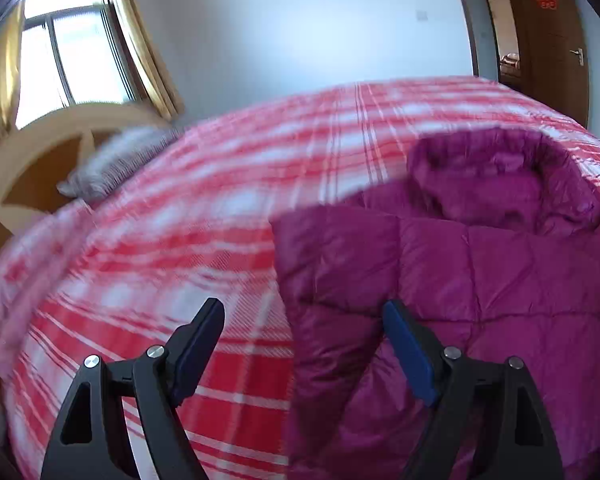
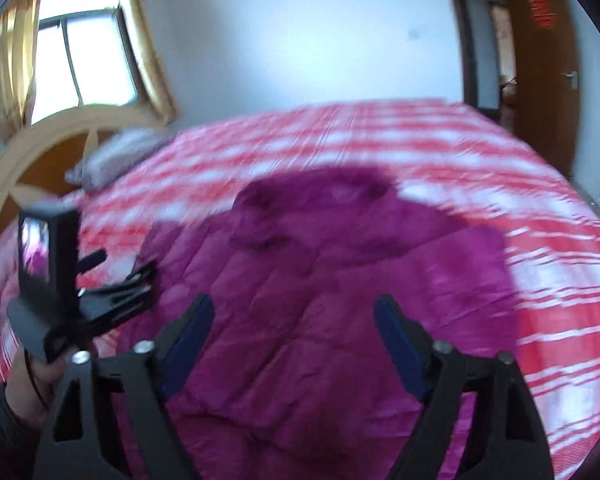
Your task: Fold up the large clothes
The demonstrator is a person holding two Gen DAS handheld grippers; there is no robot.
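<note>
A magenta quilted puffer jacket (image 1: 480, 280) with a fur-trimmed hood (image 1: 496, 168) lies flat on the bed, hood toward the far side. My left gripper (image 1: 304, 312) is open and empty, hovering over the jacket's left edge. In the right wrist view the jacket (image 2: 308, 300) fills the middle. My right gripper (image 2: 294, 308) is open and empty above the jacket's body. The left gripper with its camera (image 2: 100, 292) shows at the left of that view, at the jacket's left edge.
The bed has a red and white plaid cover (image 1: 220, 200). A grey pillow (image 1: 116, 164) lies by the wooden headboard (image 1: 28, 168) at the left. A window with yellow curtains (image 1: 72, 40) is behind it. A brown door (image 1: 552, 40) stands at the far right.
</note>
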